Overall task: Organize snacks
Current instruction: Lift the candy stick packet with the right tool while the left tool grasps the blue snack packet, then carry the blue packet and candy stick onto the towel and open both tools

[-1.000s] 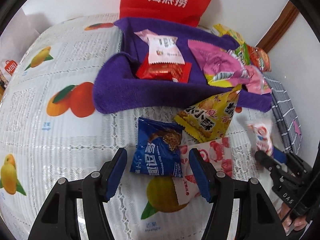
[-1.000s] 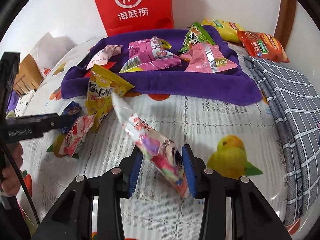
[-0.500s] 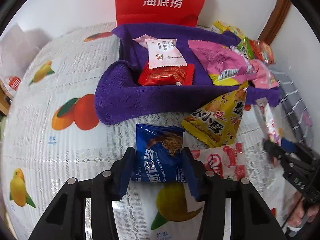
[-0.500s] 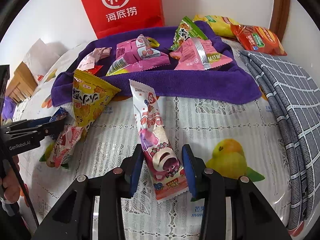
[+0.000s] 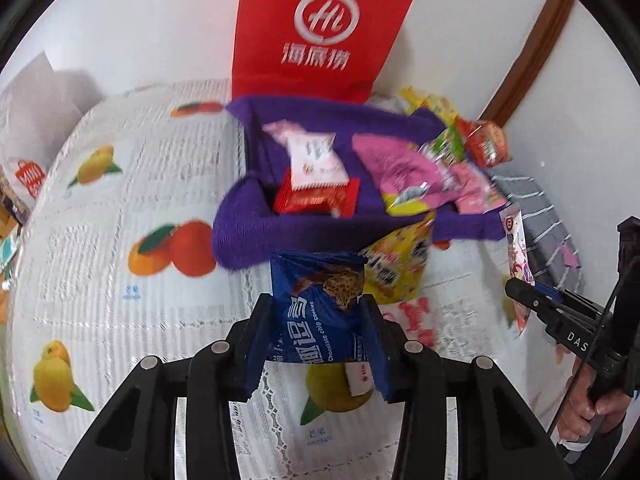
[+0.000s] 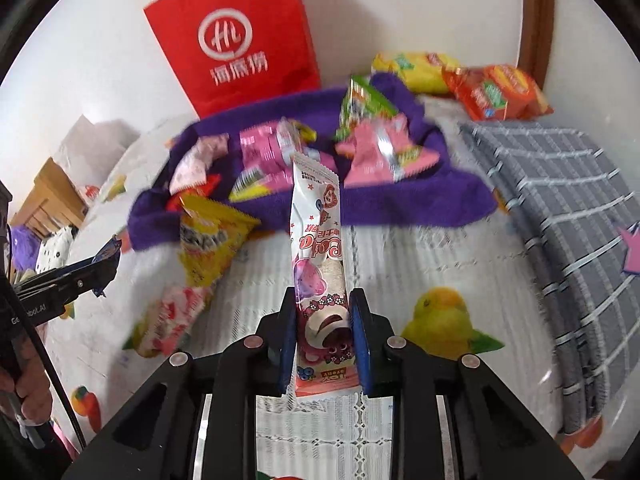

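My left gripper [image 5: 318, 320] holds a blue chocolate-chip cookie packet [image 5: 316, 292] just above the fruit-print tablecloth [image 5: 120, 240]; its jaws are still closing, pads pressing the packet's sides. My right gripper [image 6: 323, 312] is shut on the lower end of a long white-and-pink snack stick [image 6: 316, 220], which stands upright off the table. Behind both lies a purple towel [image 6: 420, 200] with several pink, red and white packets on it. A yellow triangular packet [image 6: 208, 240] and a red-and-white packet [image 6: 172, 316] lie on the cloth between the grippers.
A red paper bag [image 5: 320, 32] stands against the wall behind the towel. Yellow and orange snack bags [image 6: 500, 92] lie at the back right. A folded grey checked cloth [image 6: 560, 208] covers the right side. A person's hand [image 5: 588, 412] grips the right tool's handle.
Both grippers closed on their packets and rose. The blue packet and the long stick left the table; the stick swung upright. The view tilted up toward the red bag.
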`<state>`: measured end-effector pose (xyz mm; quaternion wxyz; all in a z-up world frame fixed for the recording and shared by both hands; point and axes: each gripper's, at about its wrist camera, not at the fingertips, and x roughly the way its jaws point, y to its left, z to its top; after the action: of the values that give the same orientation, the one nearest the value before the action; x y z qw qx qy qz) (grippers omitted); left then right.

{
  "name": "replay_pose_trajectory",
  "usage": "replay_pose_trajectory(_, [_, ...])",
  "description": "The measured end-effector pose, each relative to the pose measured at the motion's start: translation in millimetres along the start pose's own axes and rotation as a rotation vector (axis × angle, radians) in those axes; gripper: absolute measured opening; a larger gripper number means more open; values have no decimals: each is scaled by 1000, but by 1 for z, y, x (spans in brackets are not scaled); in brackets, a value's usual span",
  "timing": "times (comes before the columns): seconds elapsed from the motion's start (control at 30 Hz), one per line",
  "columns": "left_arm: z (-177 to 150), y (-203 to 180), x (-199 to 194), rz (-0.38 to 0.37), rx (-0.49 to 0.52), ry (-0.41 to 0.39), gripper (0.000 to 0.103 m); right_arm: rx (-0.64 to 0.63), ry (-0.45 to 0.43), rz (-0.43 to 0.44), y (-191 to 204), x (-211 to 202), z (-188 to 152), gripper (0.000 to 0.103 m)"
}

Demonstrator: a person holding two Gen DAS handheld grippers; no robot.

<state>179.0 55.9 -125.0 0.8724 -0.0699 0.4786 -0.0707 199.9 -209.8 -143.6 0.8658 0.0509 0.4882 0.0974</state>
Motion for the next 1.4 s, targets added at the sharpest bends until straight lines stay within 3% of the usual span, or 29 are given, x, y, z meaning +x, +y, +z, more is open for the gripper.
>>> replay_pose_trajectory(0.23, [24,-6,-35,-5,33,-84,41,-26,-92,-39,17,-34,22,25])
replay_pose_trajectory(0.57, [53,-12,-50,-17,43,-163,41,-45,-102,-52,33,-38,50,25])
replay_pose_trajectory(0.7, [62,-13,-50,24,48,-195,41,-64,-116,-60,39,-38,61,25])
replay_pose_trajectory(1.07, [94,-15,-36,34,48,-207,41,-86,-144,-52,50,-28,95,25])
replay_pose_trajectory(1.4, [105,-18,-13,30,42,-183,41,-75,-111,-46,44,0,104,25])
